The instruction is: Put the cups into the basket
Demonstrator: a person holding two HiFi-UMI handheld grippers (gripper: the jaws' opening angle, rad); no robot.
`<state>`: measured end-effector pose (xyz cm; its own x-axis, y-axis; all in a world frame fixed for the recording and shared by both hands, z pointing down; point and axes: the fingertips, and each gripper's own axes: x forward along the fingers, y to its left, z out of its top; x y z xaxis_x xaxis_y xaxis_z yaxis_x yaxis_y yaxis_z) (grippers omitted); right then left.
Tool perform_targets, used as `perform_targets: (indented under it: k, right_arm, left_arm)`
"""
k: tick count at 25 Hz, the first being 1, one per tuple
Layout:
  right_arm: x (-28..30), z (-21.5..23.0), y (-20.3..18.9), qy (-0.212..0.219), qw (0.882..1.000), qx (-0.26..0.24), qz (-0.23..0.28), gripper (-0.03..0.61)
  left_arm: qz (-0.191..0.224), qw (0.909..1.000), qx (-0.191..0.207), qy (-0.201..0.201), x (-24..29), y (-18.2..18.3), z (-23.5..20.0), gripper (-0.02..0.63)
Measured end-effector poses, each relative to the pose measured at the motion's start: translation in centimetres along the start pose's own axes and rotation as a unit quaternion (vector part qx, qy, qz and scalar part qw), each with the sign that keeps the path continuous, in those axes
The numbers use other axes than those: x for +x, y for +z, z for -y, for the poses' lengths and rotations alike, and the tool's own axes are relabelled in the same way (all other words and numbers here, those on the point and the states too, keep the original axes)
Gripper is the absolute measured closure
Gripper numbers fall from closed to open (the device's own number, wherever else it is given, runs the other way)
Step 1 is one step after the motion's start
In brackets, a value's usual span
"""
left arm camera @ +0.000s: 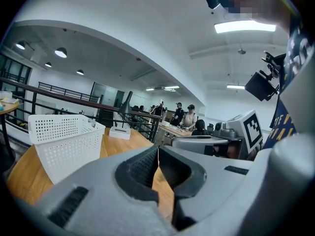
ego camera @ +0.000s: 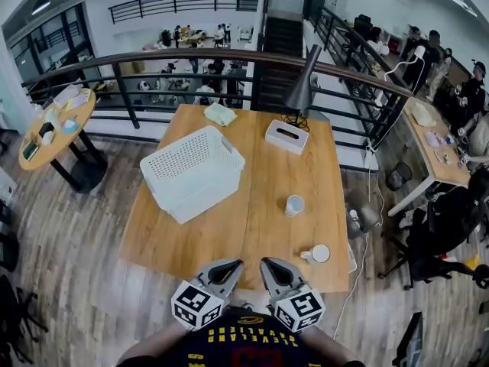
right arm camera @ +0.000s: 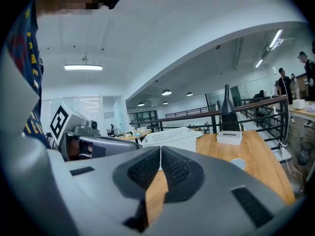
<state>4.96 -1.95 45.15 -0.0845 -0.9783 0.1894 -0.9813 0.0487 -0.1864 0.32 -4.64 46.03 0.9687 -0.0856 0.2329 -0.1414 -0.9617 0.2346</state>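
Note:
Two white cups stand on the wooden table [ego camera: 229, 235]: a plain one [ego camera: 295, 206] right of centre and a handled mug [ego camera: 318, 254] near the front right corner. The white perforated basket [ego camera: 192, 171] lies left of centre, upside down, and also shows as the basket [left arm camera: 64, 141] in the left gripper view and the basket [right arm camera: 170, 137] in the right gripper view. My left gripper [ego camera: 227, 267] and right gripper [ego camera: 272, 266] hover side by side at the table's front edge, both shut and empty. The plain cup [right arm camera: 238, 163] peeks over the right gripper's body.
A white tissue box [ego camera: 286, 136], a dark lamp [ego camera: 301, 90] and a yellow-green cloth [ego camera: 220, 114] sit at the table's far end. A railing [ego camera: 153, 60] runs behind. A round table [ego camera: 53, 128] stands left; desks, chairs and people are at the right.

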Motion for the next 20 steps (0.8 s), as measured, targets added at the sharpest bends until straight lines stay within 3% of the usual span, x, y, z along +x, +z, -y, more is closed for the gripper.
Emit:
perform_targets:
  k: [20]
  right_arm:
    - [-0.46,0.92,-0.12,-0.002,1.000,0.007,0.004,0.561]
  left_arm:
    - [-0.003,0.9996,0.026,-0.011,0.93,0.14,1.04,0.603]
